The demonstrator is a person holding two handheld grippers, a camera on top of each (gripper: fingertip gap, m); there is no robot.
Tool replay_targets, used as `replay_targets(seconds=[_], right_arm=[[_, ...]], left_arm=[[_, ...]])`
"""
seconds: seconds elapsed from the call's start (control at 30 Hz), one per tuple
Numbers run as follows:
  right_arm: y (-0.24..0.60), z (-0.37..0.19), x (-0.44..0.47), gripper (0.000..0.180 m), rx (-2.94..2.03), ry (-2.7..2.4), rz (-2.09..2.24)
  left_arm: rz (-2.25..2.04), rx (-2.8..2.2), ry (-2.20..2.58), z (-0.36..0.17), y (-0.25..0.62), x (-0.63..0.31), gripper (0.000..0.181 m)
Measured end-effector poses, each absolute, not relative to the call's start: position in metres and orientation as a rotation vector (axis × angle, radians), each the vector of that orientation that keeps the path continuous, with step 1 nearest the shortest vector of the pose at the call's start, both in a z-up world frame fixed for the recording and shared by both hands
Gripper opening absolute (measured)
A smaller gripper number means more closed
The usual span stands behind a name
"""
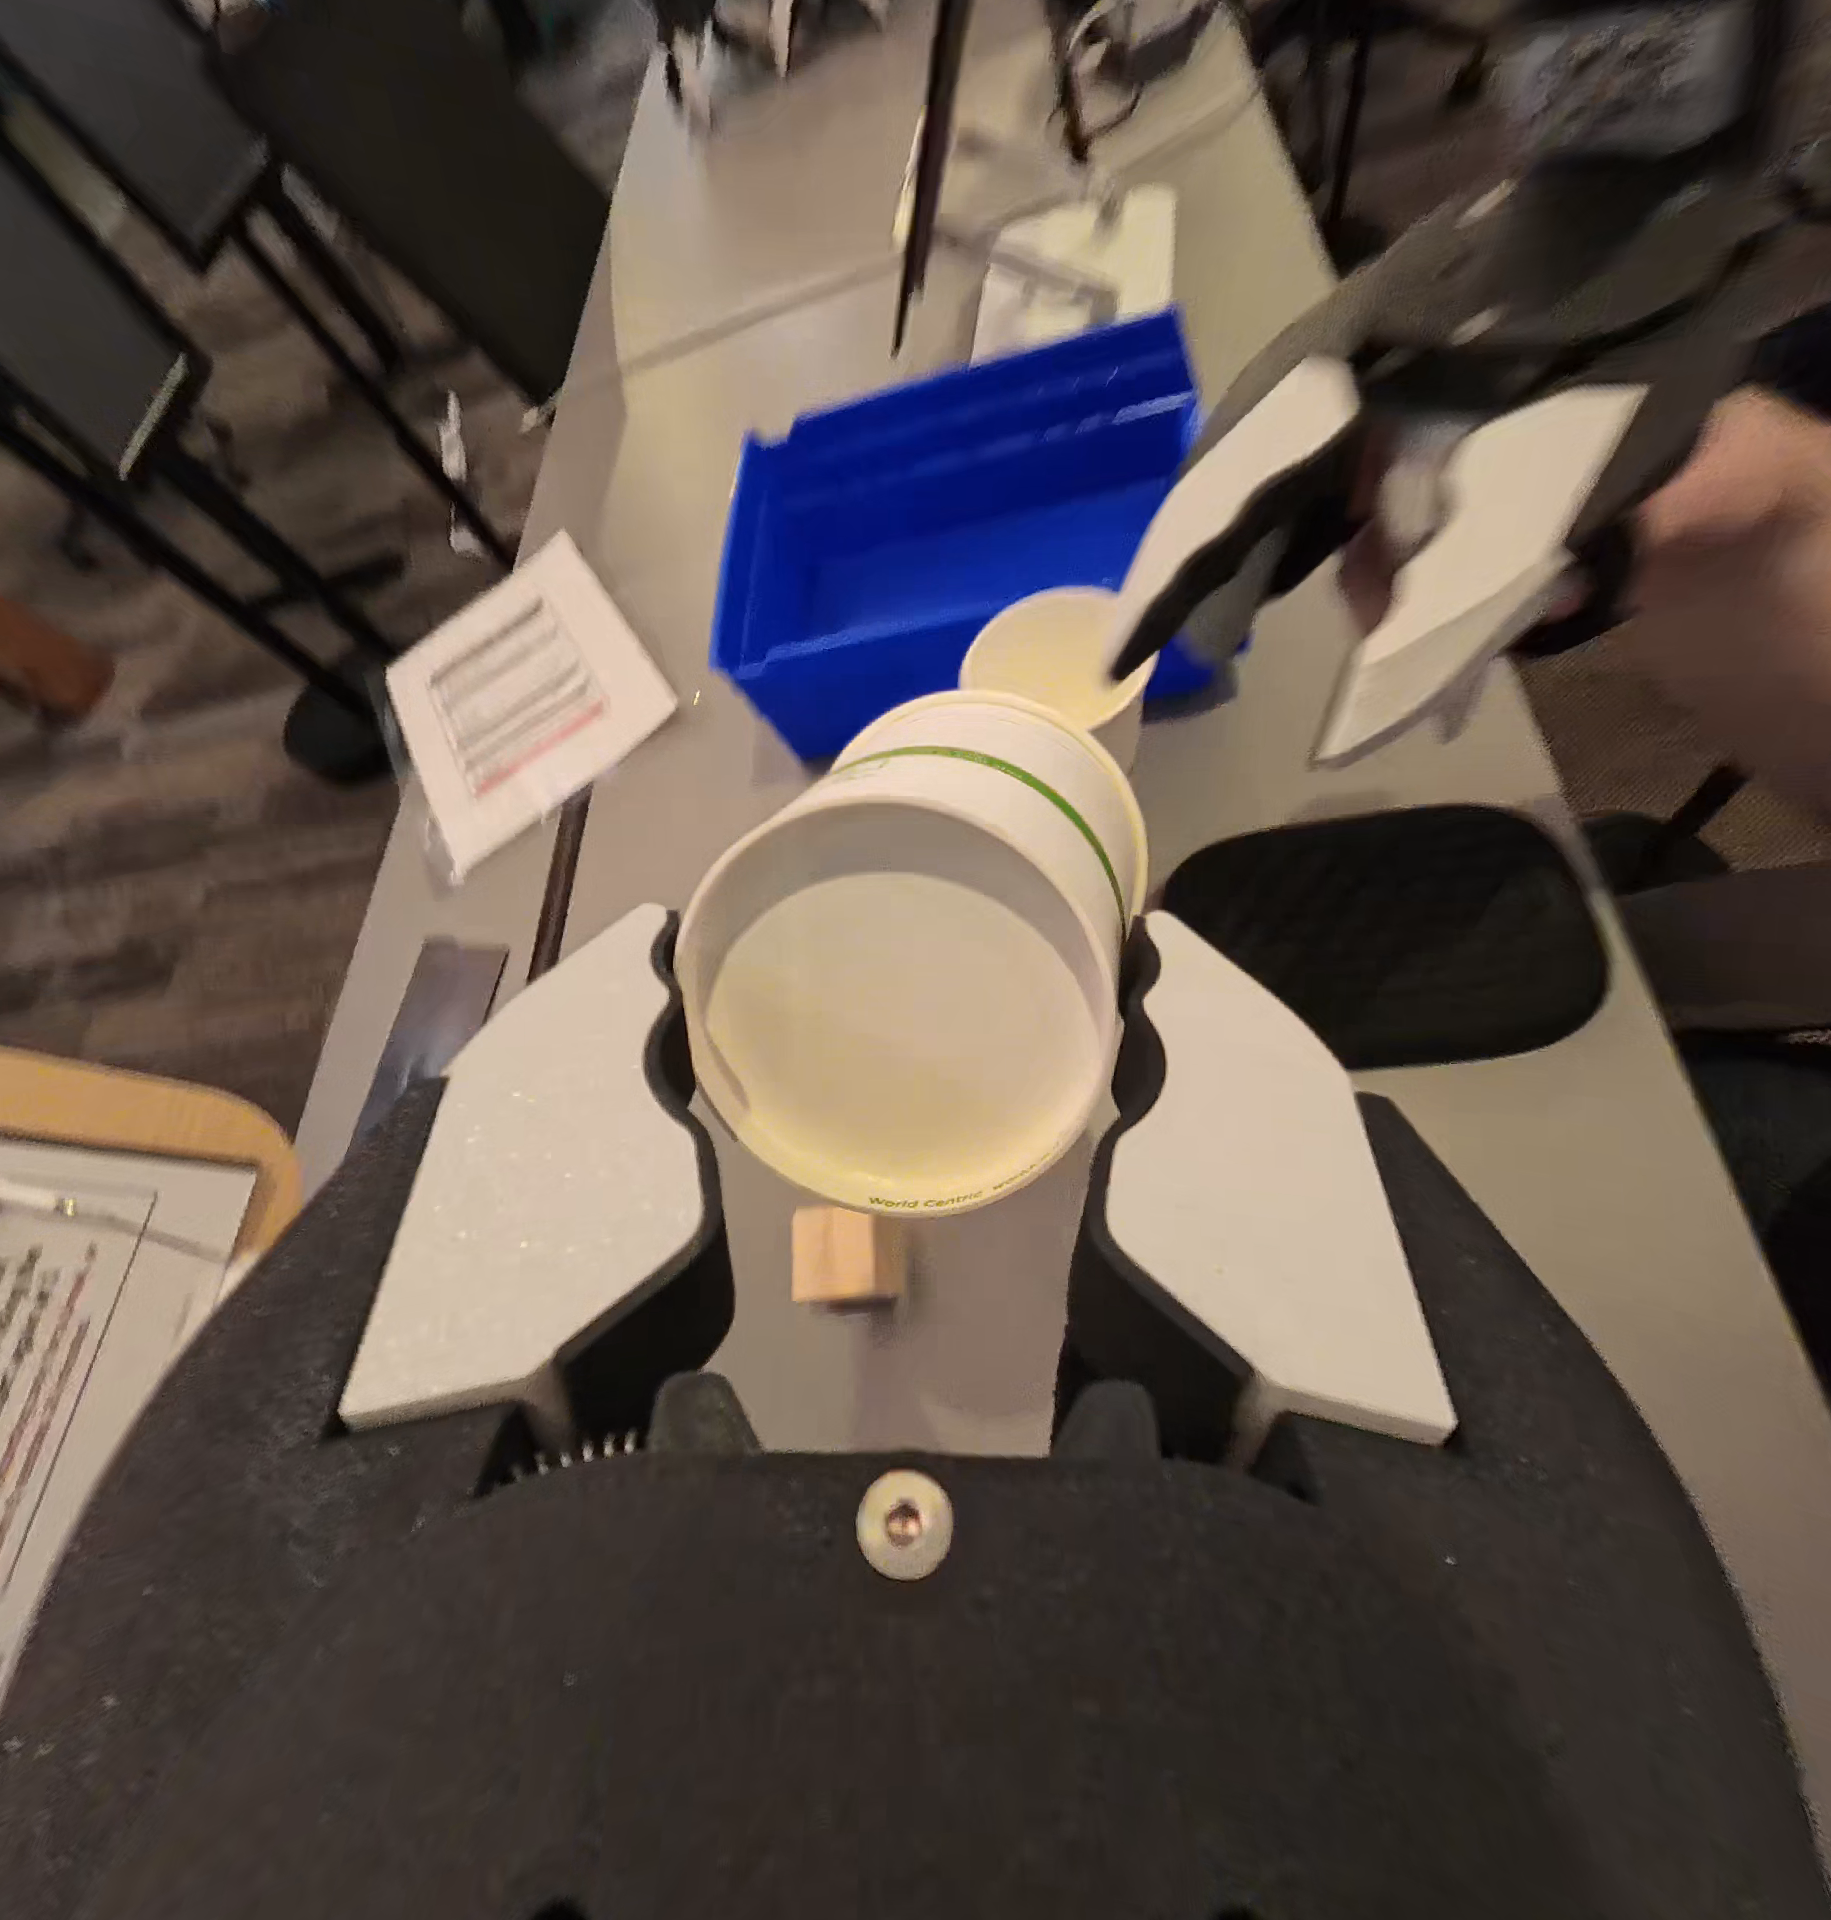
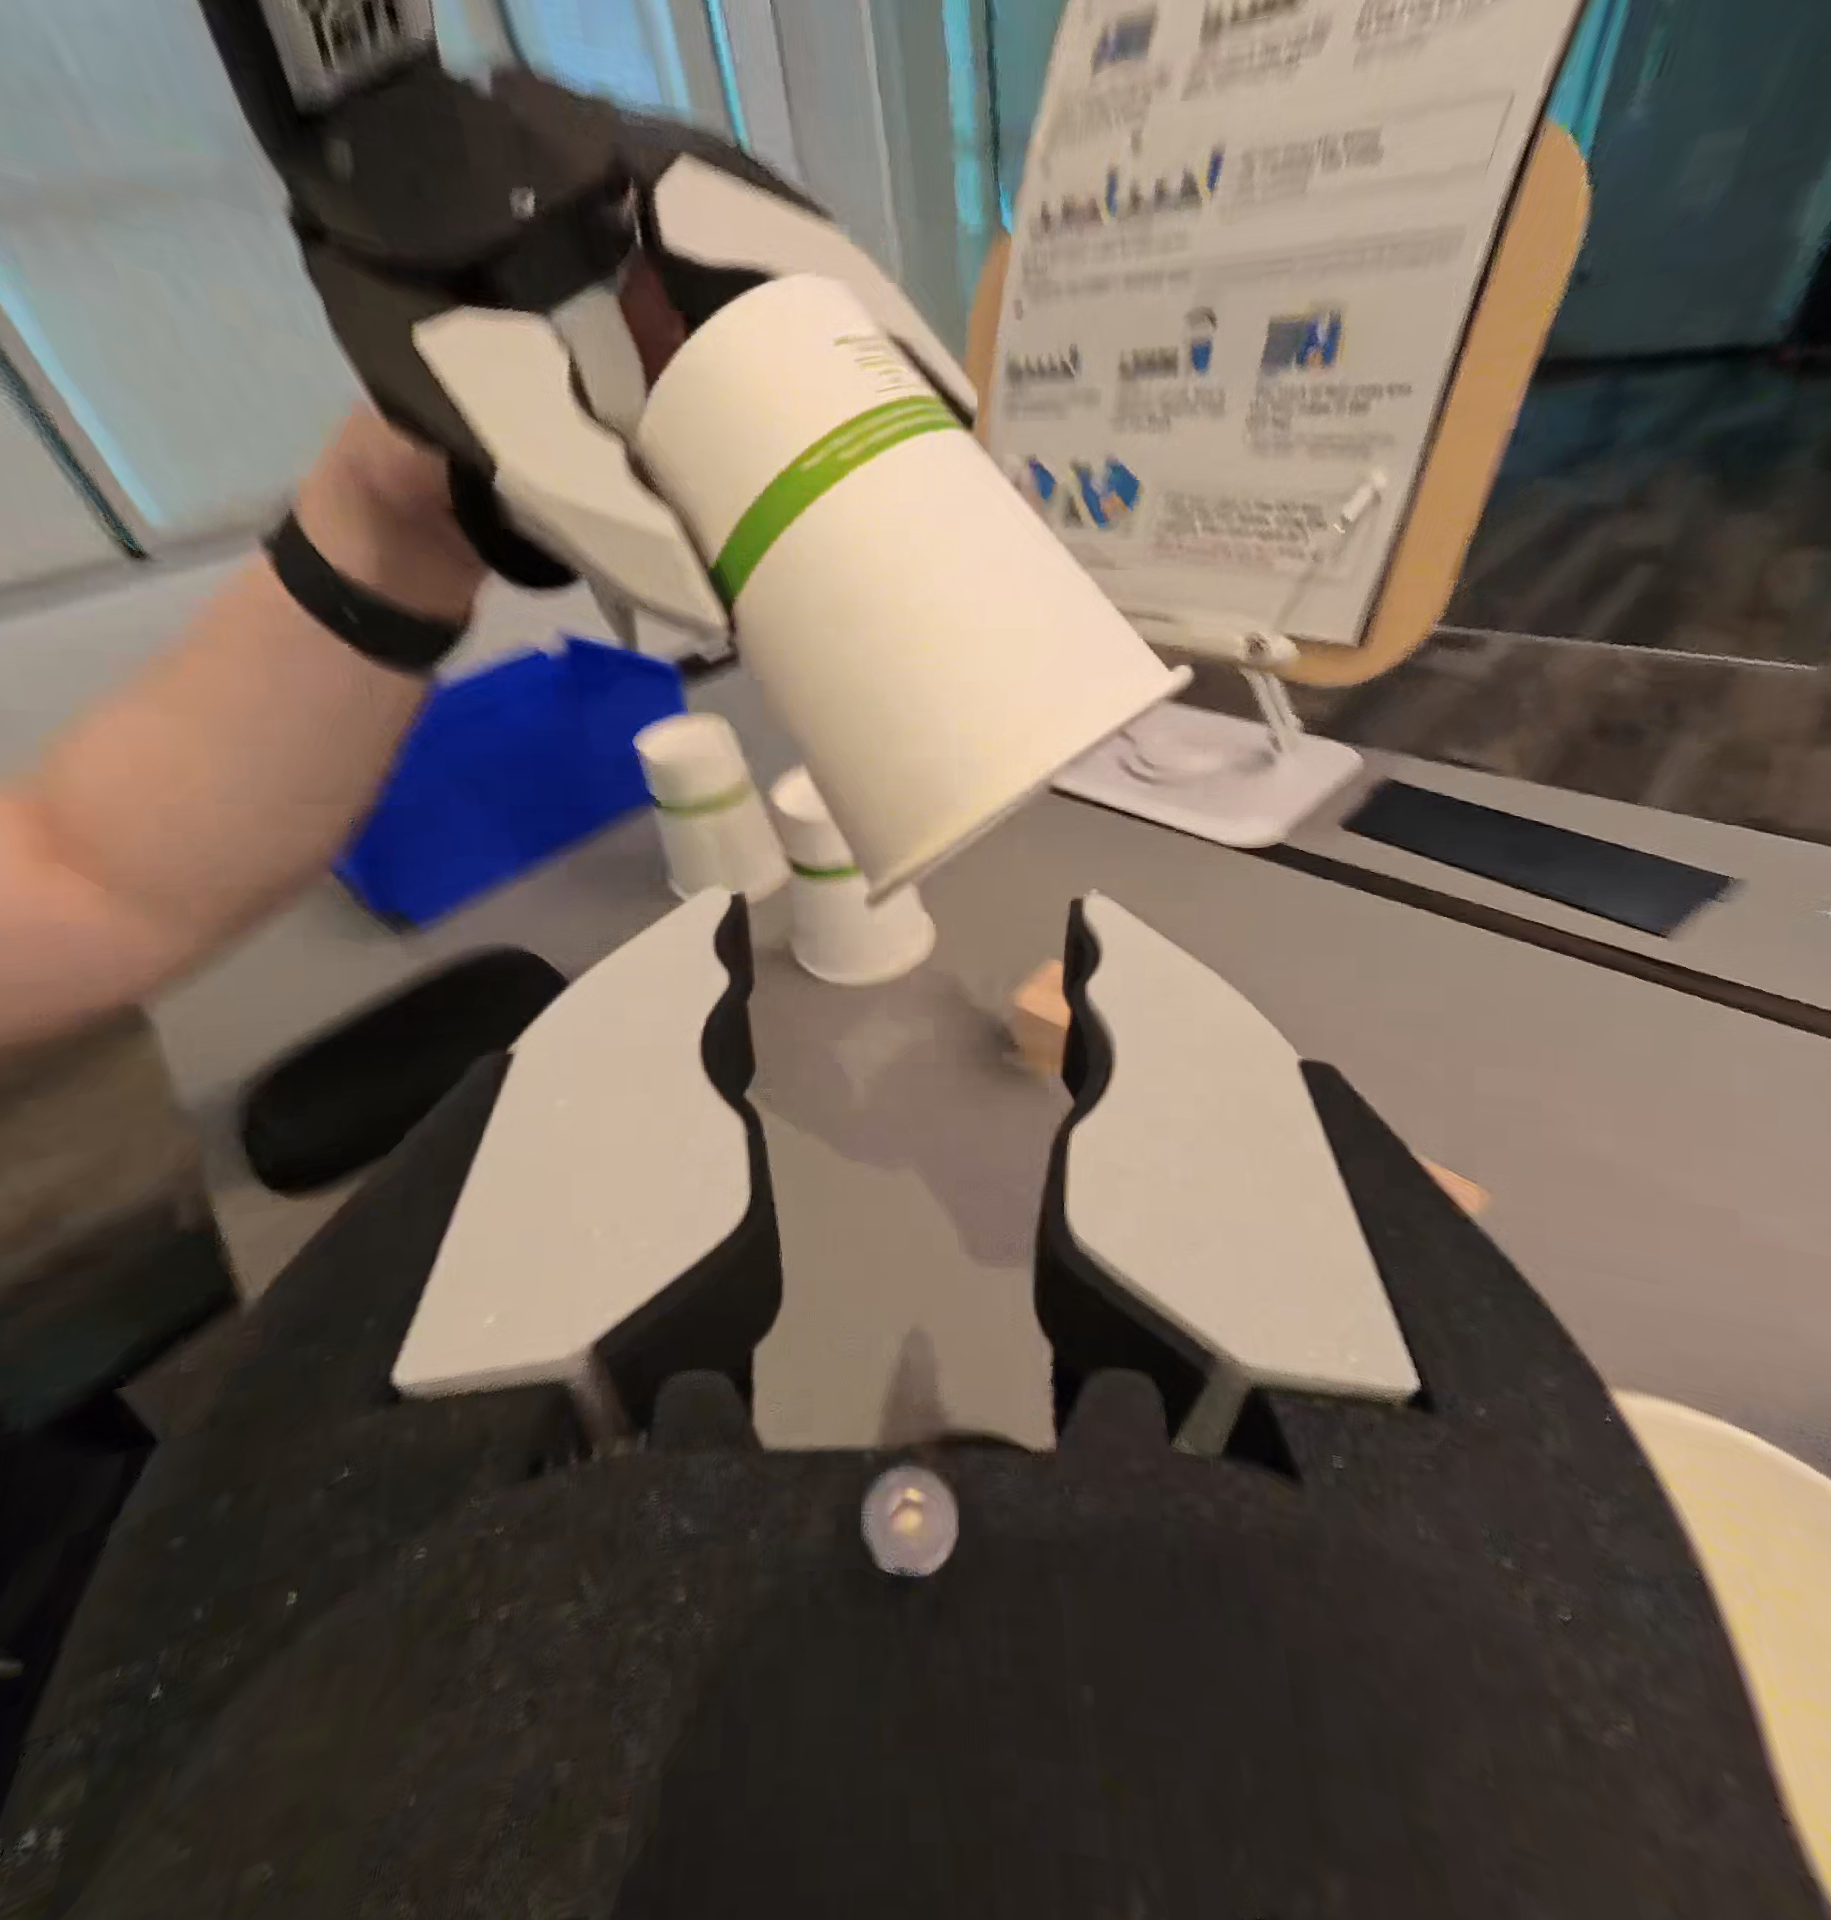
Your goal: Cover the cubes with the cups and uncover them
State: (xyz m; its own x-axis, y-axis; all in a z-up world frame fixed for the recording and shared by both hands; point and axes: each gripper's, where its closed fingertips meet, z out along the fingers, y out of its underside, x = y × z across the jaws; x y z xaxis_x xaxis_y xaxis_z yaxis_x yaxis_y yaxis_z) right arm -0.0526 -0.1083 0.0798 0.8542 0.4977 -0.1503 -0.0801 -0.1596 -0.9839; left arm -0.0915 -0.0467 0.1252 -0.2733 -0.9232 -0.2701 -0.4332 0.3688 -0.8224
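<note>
On the grey counter (image 2: 1513, 1060) lies one wooden cube (image 1: 846, 1257) in plain sight, bare and uncovered, just below the lifted cup (image 1: 906, 987) that the left claw (image 1: 906, 1029) pinches by its sides near the closed bottom. That cup is white with a single green band; it hangs tilted in the air, its open mouth pointing down and away from the claw, clear of the cube and of the counter. From the right wrist view the same cup (image 2: 890, 582) shows slanting down from the left claw (image 2: 672, 447), and the cube (image 2: 1041, 1018) peeks out just beside the right claw's finger. The right claw (image 2: 906, 997) is spread and grips nothing; from the left wrist view it (image 1: 1295, 665) hovers above the far end of the counter. Two more cups stand upside down on the counter beyond the cube: a taller stack (image 2: 708, 821) and a nearer cup (image 2: 838, 904), close beside each other; what is under them cannot be told. A fourth pale rim (image 2: 1784, 1621) shows at the lower right edge, too cropped to identify. One blue bin (image 1: 952, 520) sits behind the cups, one printed sheet (image 1: 532, 696) lies to its left, and one instruction board (image 2: 1275, 312) stands on a white holder.
</note>
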Motion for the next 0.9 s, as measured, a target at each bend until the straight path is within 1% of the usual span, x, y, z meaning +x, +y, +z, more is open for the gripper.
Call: replay_targets(seconds=[0.13, 0.17, 0.23, 0.27, 0.3, 0.43, 0.57, 0.73, 0.8, 0.9], right_arm=[[-0.112, 0.102, -0.069, 0.05, -1.498, -0.317, 0.794], [-0.115, 0.107, -0.073, 0.044, -1.457, -0.334, 0.839], [-0.129, 0.118, -0.083, 0.016, -1.359, -0.412, 0.939], [-0.136, 0.123, -0.086, 0.006, -1.321, -0.443, 0.993], [-0.143, 0.125, -0.088, 0.001, -1.301, -0.467, 1.043], [-0.151, 0.125, -0.081, 0.0, -1.387, -0.514, 1.007], [-0.147, 0.121, -0.042, 0.0, -1.675, -0.566, 0.657], [-0.144, 0.071, 0.055, 0.001, -2.382, -0.66, -0.069], [-0.152, 0.053, 0.072, 0.0, -2.586, -0.755, -0.182], [-0.153, 0.029, 0.083, 0.0, -2.77, -0.82, -0.229]], left_arm=[[-0.885, -1.059, 1.864, 0.142, -0.083, -0.093, 0.079], [-0.889, -1.044, 1.87, 0.141, -0.088, -0.093, 0.079], [-0.895, -1.035, 1.889, 0.136, -0.094, -0.092, 0.079], [-0.901, -1.044, 1.896, 0.133, -0.095, -0.092, 0.079], [-0.911, -1.053, 1.898, 0.13, -0.096, -0.091, 0.079], [-0.907, -1.087, 1.865, 0.127, -0.091, -0.096, 0.087], [-0.871, -1.127, 1.799, 0.133, -0.072, -0.116, 0.086], [-0.605, -1.295, 1.752, 0.117, -0.017, -0.15, 0.084], [-0.51, -1.369, 1.752, 0.105, 0.001, -0.164, 0.085], [-0.456, -1.479, 1.725, 0.089, 0.021, -0.18, 0.083]])
